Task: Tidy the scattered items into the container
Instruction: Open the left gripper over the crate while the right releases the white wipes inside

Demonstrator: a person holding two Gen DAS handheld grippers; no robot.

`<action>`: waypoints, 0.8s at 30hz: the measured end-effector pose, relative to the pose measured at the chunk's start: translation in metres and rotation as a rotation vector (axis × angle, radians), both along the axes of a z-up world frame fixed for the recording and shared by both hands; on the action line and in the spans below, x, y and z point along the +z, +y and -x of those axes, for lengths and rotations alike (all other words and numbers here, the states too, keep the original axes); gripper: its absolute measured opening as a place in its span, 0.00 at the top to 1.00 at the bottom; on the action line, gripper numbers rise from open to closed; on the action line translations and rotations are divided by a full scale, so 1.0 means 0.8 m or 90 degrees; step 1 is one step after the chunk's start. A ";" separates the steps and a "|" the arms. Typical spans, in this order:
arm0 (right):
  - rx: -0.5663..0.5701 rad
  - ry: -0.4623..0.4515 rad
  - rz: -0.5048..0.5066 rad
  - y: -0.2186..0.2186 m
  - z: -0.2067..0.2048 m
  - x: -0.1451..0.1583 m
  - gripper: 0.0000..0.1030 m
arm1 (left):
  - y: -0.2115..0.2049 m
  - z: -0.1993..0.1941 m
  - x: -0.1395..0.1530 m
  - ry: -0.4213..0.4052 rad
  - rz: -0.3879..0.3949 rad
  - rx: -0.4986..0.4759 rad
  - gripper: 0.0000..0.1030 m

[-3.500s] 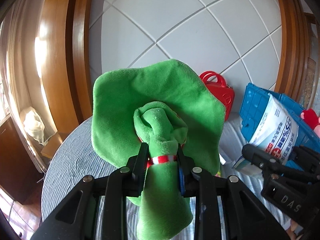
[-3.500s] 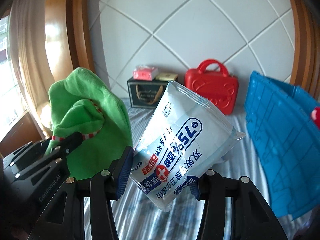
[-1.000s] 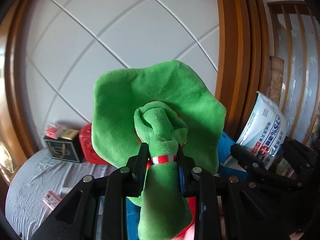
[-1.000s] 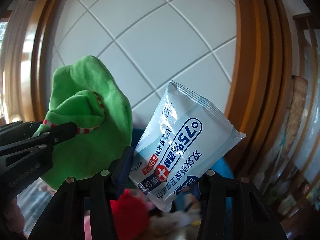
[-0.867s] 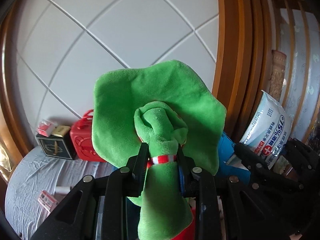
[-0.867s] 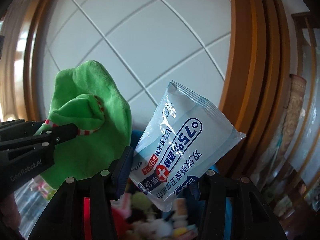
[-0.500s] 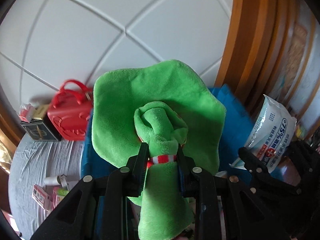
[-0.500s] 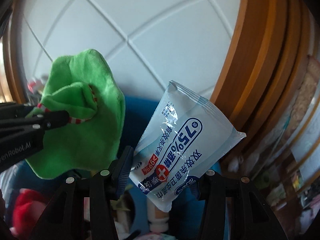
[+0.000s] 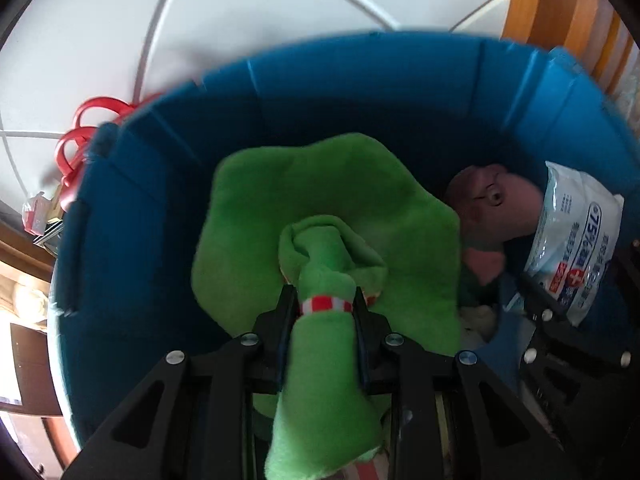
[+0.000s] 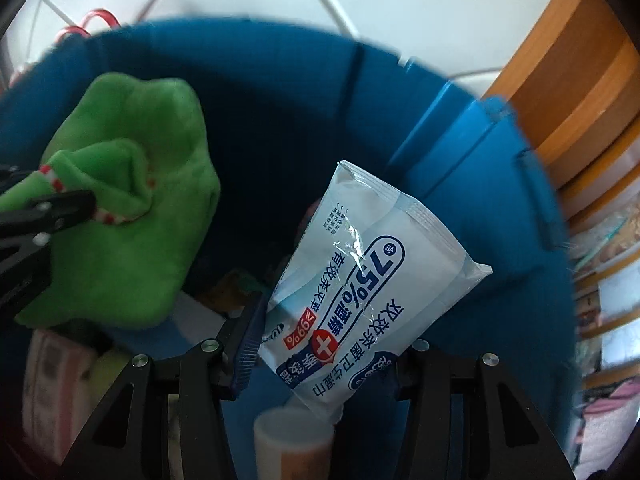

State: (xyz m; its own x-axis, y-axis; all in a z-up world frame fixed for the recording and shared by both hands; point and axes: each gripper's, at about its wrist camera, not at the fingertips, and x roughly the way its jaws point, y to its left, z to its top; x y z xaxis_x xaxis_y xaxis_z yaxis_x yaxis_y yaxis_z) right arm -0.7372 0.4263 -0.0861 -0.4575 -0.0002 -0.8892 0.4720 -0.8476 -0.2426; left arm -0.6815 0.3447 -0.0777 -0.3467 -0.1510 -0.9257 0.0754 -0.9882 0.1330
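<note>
My left gripper (image 9: 326,306) is shut on a green plush toy (image 9: 320,216) at its red-and-white striped band, holding it over the inside of a blue plastic bin (image 9: 360,92). My right gripper (image 10: 324,344) is shut on a white and blue wipes packet (image 10: 360,280), which hangs inside the same blue bin (image 10: 280,92). In the right wrist view the green plush toy (image 10: 120,208) and the left gripper's fingers (image 10: 52,208) show at the left. The wipes packet (image 9: 576,240) shows at the right edge of the left wrist view.
A pink plush toy (image 9: 492,208) lies in the bin. Below my right gripper sit a white-capped bottle (image 10: 294,436), a pink box (image 10: 52,384) and other small items. A red case (image 9: 80,144) stands behind the bin by the white wall. Wooden framing (image 10: 580,72) rises at the right.
Both grippers swung from facing the wall and wooden frame down into the blue bin, carrying the green plush and the wipes packet. Both grips are unchanged.
</note>
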 end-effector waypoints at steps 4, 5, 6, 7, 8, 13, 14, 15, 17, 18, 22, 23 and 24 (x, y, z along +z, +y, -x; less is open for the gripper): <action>0.002 -0.035 -0.014 -0.009 0.024 -0.030 0.52 | -0.008 0.015 -0.022 -0.021 0.013 0.012 0.76; 0.003 -0.044 -0.013 -0.012 0.029 -0.037 0.52 | -0.010 0.018 -0.027 -0.028 0.014 0.016 0.76; 0.003 -0.053 -0.010 -0.013 0.034 -0.043 0.53 | -0.012 0.021 -0.030 -0.032 0.012 0.019 0.76; 0.003 -0.061 -0.009 -0.015 0.038 -0.050 0.53 | -0.013 0.023 -0.033 -0.036 0.010 0.023 0.75; 0.003 -0.066 -0.011 -0.017 0.041 -0.055 0.53 | -0.014 0.024 -0.034 -0.036 0.011 0.027 0.74; 0.008 -0.089 -0.015 -0.021 0.047 -0.075 0.53 | -0.012 0.025 -0.034 -0.033 0.016 0.035 0.49; 0.009 -0.091 -0.015 -0.021 0.047 -0.076 0.53 | -0.010 0.025 -0.034 -0.033 0.018 0.032 0.43; 0.011 -0.090 -0.018 -0.020 0.047 -0.076 0.53 | -0.007 0.024 -0.034 -0.032 0.024 0.030 0.34; 0.011 -0.090 -0.019 -0.018 0.046 -0.076 0.52 | -0.003 0.020 -0.034 -0.032 0.029 0.024 0.31; 0.009 -0.092 -0.017 -0.016 0.047 -0.075 0.52 | -0.002 0.020 -0.035 -0.035 0.028 0.023 0.31; 0.005 -0.097 -0.010 -0.008 0.044 -0.073 0.51 | 0.001 0.020 -0.035 -0.039 0.021 0.026 0.31; 0.005 -0.097 -0.008 -0.006 0.043 -0.071 0.50 | 0.001 0.020 -0.035 -0.039 0.021 0.026 0.31; 0.004 -0.097 -0.007 -0.004 0.042 -0.070 0.49 | -0.002 0.021 -0.036 -0.039 0.022 0.025 0.31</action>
